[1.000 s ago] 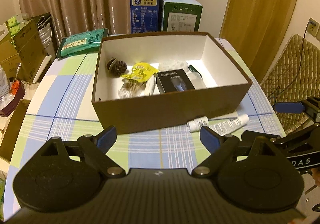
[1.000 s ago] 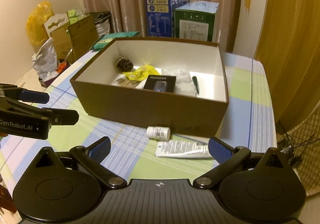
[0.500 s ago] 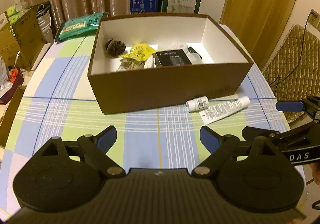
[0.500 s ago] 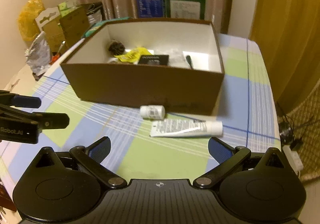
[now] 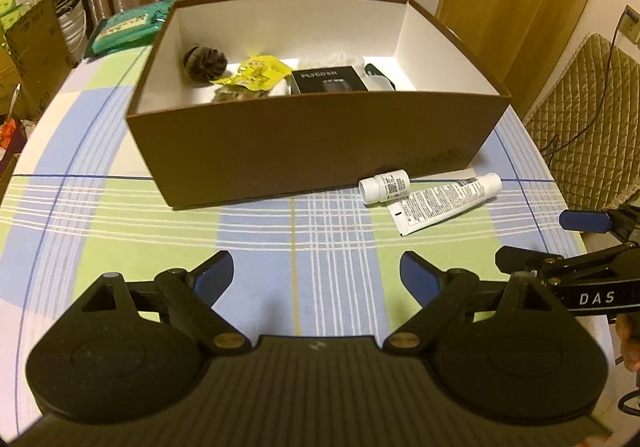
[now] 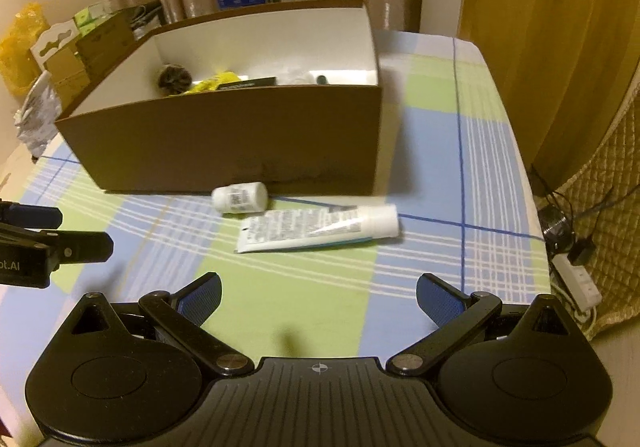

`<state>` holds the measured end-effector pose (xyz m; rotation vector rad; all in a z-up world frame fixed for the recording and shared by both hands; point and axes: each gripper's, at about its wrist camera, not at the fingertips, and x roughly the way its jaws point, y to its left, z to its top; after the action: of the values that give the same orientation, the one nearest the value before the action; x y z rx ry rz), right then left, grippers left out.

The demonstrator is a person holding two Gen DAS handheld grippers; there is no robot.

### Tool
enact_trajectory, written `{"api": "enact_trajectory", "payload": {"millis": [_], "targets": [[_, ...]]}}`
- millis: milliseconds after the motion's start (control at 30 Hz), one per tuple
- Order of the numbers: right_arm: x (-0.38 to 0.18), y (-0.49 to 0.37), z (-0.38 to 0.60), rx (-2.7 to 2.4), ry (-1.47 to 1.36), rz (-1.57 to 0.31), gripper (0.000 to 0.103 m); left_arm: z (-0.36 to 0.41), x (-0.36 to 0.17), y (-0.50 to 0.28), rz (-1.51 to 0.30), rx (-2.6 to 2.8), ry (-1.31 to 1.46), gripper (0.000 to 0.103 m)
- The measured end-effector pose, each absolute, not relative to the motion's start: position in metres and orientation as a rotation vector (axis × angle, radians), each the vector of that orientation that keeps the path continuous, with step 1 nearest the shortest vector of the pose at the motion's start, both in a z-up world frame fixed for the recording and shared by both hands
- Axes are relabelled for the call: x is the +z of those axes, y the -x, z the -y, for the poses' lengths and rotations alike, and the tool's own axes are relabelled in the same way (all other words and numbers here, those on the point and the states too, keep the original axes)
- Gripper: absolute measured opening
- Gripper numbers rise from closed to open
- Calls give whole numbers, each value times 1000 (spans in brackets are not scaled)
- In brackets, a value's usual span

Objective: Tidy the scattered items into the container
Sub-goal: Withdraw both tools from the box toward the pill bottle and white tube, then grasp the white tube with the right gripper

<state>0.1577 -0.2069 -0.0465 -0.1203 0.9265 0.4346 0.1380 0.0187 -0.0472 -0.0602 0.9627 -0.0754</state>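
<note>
We see a brown box (image 5: 304,143) with white inside walls standing on the bench (image 5: 120,215), which has a cloth of blue, green and white squares. Two things lie on the cloth just in front of the box, near its right front corner.

One is a small white bottle (image 5: 384,186). It lies on its side. Its long side runs left to right, along the box wall, and it is just beside that wall. In the left wrist view its cap end points left.

The other is a white tube (image 5: 446,203) with small print on it. It lies flat, just in front of the bottle, very close to it. Its long side also runs mostly left to right, a bit slanted. Its round cap points right and its flat end points left.

Inside the box we see a dark round ball (image 5: 205,62), a yellow packet (image 5: 256,72) and a black box with white letters (image 5: 328,80).

Our left gripper (image 5: 316,271) is wide apart with nothing in it. Our right gripper (image 6: 318,293) is wide apart too, and it holds nothing. Both hang over the cloth, on the near side of the bottle and the tube.
</note>
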Motion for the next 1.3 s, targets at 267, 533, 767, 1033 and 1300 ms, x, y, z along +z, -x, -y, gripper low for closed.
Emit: {"api": "enact_trajectory", "payload": {"millis": [267, 533, 767, 1033, 1300], "targets": [[-74, -180, 207, 440, 129, -930, 101, -7, -70, -160, -1008, -83, 54, 88], [-94, -204, 218, 451, 121, -948, 101, -5, -87, -182, -1033, -76, 54, 88], [-88, -219, 227, 569, 223, -868, 101, 14, -98, -202, -1050, -105, 47, 88], [-97, -231, 213, 878, 617, -781, 69, 12, -107, -209, -1076, -92, 35, 88], [-93, -214, 223, 1080, 694, -872, 26, -1, -105, -203, -1079, -56, 37, 88]]}}
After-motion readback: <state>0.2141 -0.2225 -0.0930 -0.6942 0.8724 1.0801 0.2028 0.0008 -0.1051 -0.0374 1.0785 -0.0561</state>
